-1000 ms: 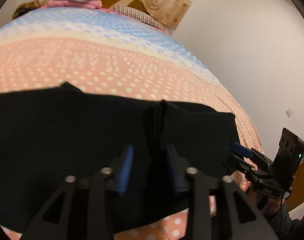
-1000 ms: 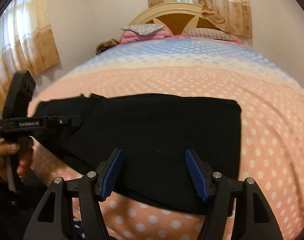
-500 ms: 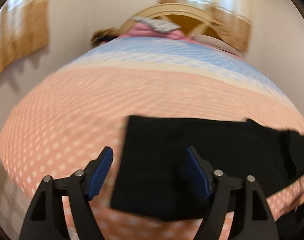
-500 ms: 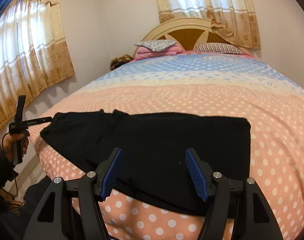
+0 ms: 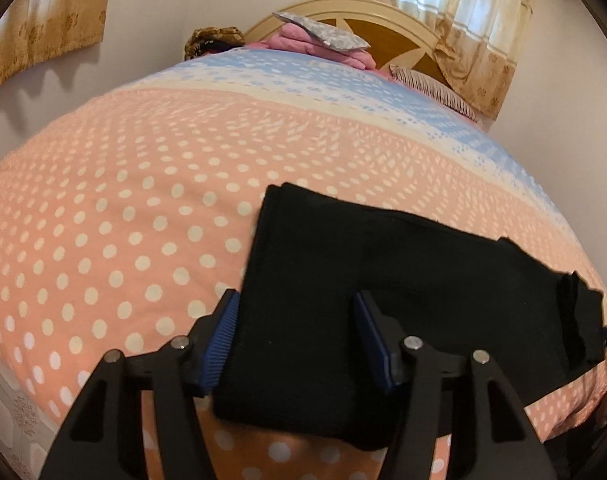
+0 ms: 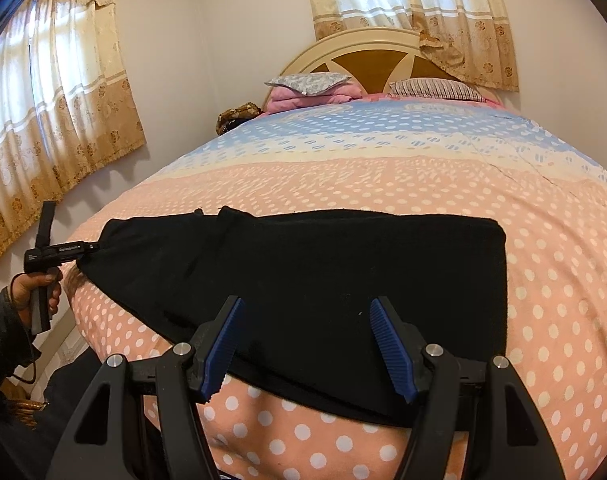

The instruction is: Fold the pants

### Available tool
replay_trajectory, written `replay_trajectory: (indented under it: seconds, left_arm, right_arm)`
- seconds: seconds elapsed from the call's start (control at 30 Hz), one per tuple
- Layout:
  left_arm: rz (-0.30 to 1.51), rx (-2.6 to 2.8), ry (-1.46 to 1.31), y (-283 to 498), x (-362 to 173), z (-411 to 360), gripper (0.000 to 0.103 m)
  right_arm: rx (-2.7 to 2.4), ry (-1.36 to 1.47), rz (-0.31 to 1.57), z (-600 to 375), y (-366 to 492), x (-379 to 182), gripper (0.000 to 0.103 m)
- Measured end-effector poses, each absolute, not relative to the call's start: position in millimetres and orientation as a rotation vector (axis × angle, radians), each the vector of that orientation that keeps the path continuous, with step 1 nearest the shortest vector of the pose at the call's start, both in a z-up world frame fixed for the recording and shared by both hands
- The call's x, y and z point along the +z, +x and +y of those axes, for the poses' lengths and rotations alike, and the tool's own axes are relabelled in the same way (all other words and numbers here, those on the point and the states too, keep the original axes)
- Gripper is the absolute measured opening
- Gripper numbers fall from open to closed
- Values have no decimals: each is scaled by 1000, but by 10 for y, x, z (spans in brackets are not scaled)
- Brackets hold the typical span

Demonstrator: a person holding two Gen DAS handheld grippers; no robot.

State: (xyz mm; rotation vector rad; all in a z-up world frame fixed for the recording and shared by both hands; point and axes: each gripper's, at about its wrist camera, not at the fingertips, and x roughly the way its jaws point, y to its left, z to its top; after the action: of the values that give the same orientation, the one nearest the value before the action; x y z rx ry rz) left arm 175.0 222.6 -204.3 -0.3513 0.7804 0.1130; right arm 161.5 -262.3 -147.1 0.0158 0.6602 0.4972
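We see the black pants [image 6: 323, 276] lying flat across the near part of the bed [image 6: 383, 184], folded into a long dark band that runs left to right over the pink polka-dot bedspread. Our left tool [image 5: 299, 336] hangs over the pants' left end with its blue pads spread wide, one pad beside the cloth's outer edge and the other above the fabric; nothing is between them. From the right wrist view, that same left tool [image 6: 63, 250] appears at the far left, its tip at the pants' left end, gripped by the left hand [image 6: 33, 294]. Our right tool [image 6: 303, 344] is also spread wide, poised above the near edge of the pants around their middle, holding nothing. The right end of the pants has a straight, squared edge. At the head of the bed, a pink folded blanket [image 6: 303, 94] sits with a grey patterned pillow [image 6: 307, 82] on top, beside a striped pillow [image 6: 435, 90].
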Motion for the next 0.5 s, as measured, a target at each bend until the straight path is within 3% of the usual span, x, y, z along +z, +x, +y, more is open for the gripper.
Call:
replay_trajectory:
  seconds: [0.1, 0.17, 0.2, 0.23, 0.5]
  left_arm:
    - [788, 79, -397, 1721, -2035, 2301, 56]
    - [793, 53, -423, 1706, -2008, 2318, 40]
    - [792, 33, -448, 1694, -2008, 2326, 26]
    - [794, -1, -481, 1696, -2012, 2324, 22]
    - [733, -10, -515, 1658, -1778, 2233, 22]
  right_arm:
    - [500, 14, 656, -2608, 1597, -1468, 67]
    - [500, 20, 661, -2603, 1602, -1481, 67]
    - [499, 21, 664, -2599, 1602, -1491, 67]
    - [498, 22, 666, -2593, 1601, -1500, 67]
    - [480, 28, 652, -2632, 1603, -1505, 67]
